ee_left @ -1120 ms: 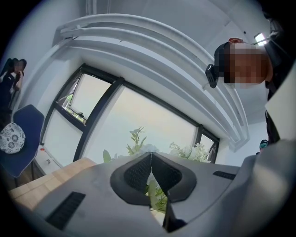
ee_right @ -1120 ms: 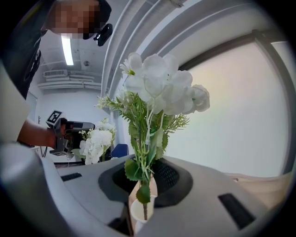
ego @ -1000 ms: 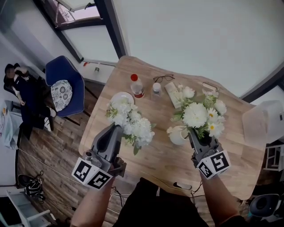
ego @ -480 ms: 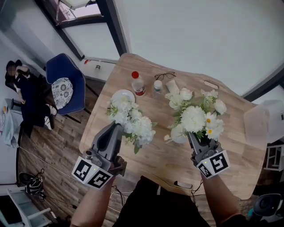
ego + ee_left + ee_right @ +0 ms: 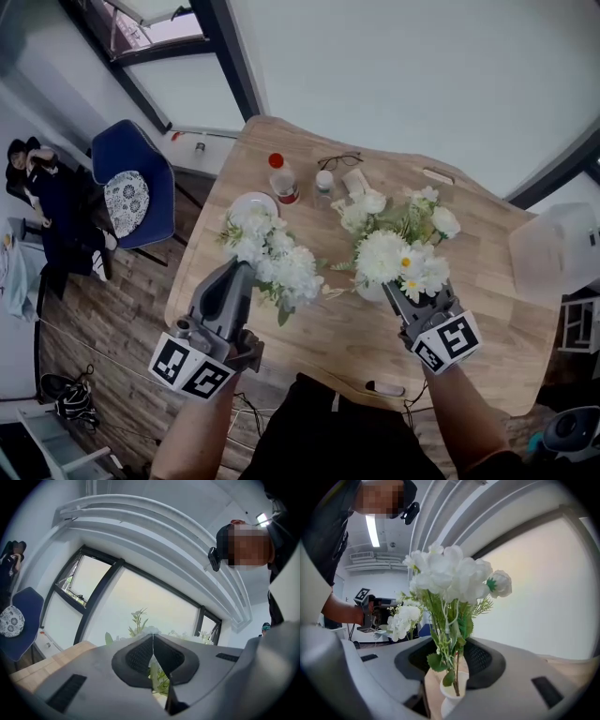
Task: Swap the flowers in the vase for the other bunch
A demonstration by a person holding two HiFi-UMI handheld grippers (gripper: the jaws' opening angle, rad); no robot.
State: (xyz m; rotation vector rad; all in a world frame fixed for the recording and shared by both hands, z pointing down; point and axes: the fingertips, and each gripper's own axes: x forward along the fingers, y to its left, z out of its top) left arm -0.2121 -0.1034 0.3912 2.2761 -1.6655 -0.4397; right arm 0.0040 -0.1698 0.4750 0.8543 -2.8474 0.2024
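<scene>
My right gripper (image 5: 397,296) jaws just opening, now apart around stems of bunch (image 5: 392,251) standing in white vase (image 5: 449,696) on table (image 5: 487,272). My left gripper (image 5: 246,270) clamped on other bunch (image 5: 277,262). I back right out straight, no snagging stems.
</scene>
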